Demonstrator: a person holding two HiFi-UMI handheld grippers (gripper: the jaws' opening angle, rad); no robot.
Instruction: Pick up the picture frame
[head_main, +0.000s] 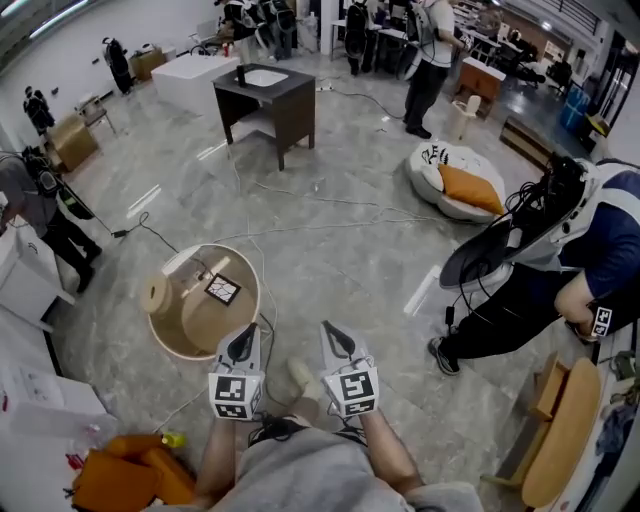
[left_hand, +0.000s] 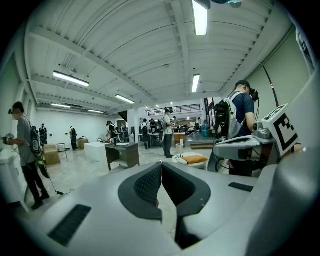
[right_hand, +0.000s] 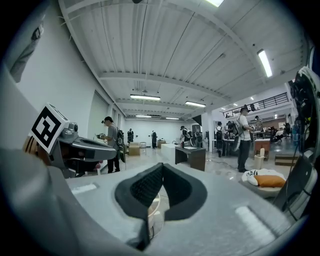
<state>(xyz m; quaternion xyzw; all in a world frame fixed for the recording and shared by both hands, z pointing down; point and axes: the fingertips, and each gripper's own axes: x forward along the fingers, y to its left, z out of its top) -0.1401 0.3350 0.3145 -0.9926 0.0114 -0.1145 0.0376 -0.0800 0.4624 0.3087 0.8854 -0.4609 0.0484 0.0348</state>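
The picture frame (head_main: 222, 290) is a small dark square lying flat on a round wooden table (head_main: 190, 335) at the head view's left, beside a pale roll (head_main: 155, 295). My left gripper (head_main: 243, 343) hovers at the table's near right edge, just short of the frame, with its jaws shut and nothing in them. My right gripper (head_main: 338, 338) hangs beside it over the floor, also shut and empty. In the left gripper view the left gripper (left_hand: 161, 164) has its pads meeting and points out across the hall. The right gripper (right_hand: 162, 165) shows touching pads too, with the table's rim (right_hand: 154, 207) glimpsed below them.
A dark desk (head_main: 265, 100) stands farther back, and a white floor cushion with an orange pillow (head_main: 455, 180) lies at right. A person with headgear (head_main: 560, 260) crouches at right, another person (head_main: 40, 210) stands at left. Cables (head_main: 300, 225) cross the floor. A wooden chair (head_main: 565, 430) is at lower right.
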